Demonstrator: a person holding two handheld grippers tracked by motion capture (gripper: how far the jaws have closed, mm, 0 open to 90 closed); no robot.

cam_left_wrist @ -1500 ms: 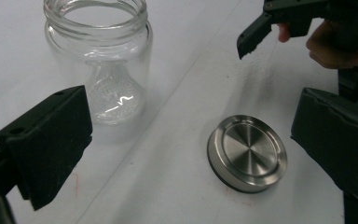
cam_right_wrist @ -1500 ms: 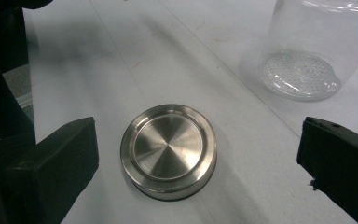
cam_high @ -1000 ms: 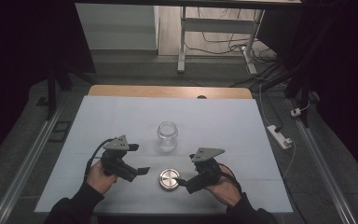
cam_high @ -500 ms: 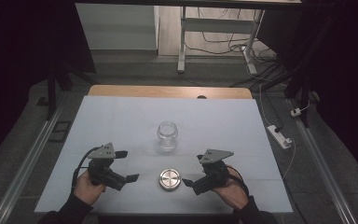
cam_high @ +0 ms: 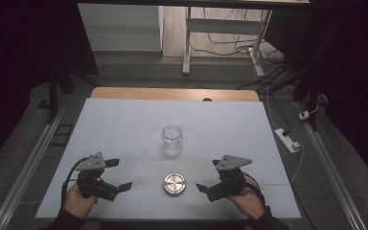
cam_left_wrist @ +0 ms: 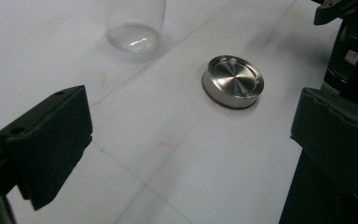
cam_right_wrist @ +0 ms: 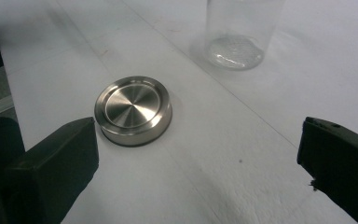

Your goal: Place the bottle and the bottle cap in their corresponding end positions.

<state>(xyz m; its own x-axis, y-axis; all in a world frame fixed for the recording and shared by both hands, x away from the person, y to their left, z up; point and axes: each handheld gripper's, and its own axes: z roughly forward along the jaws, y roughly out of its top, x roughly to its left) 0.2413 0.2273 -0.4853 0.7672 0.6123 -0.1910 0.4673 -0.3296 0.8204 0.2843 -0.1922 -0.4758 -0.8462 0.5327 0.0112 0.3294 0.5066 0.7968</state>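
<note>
A clear glass jar [cam_high: 171, 139] stands upright and uncapped at the middle of the white table [cam_high: 124, 120]. Its round steel lid [cam_high: 174, 184] lies flat nearer to me, between the two grippers. My left gripper [cam_high: 119, 174] sits left of the lid, open and holding nothing. On the other side my right gripper [cam_high: 208, 176] is open and bare as well. In the left gripper view the lid [cam_left_wrist: 233, 81] lies ahead on the right, beyond the left gripper [cam_left_wrist: 191, 144], and the jar [cam_left_wrist: 133, 23] stands farther off. The right gripper view has the lid [cam_right_wrist: 133, 109] just past the left jaw of the right gripper [cam_right_wrist: 196, 170], with the jar [cam_right_wrist: 240, 28] behind.
A bare wooden strip [cam_high: 172, 93] runs along the table's far edge. A white power strip [cam_high: 287, 139] and cables lie on the floor to the right. Metal rails [cam_high: 26, 167] flank the table. The other gripper [cam_left_wrist: 349, 42] shows at the upper right of the left gripper view.
Both grippers have drawn back from the lid toward the near edge, the left one farther to the left. Jar and lid have not moved.
</note>
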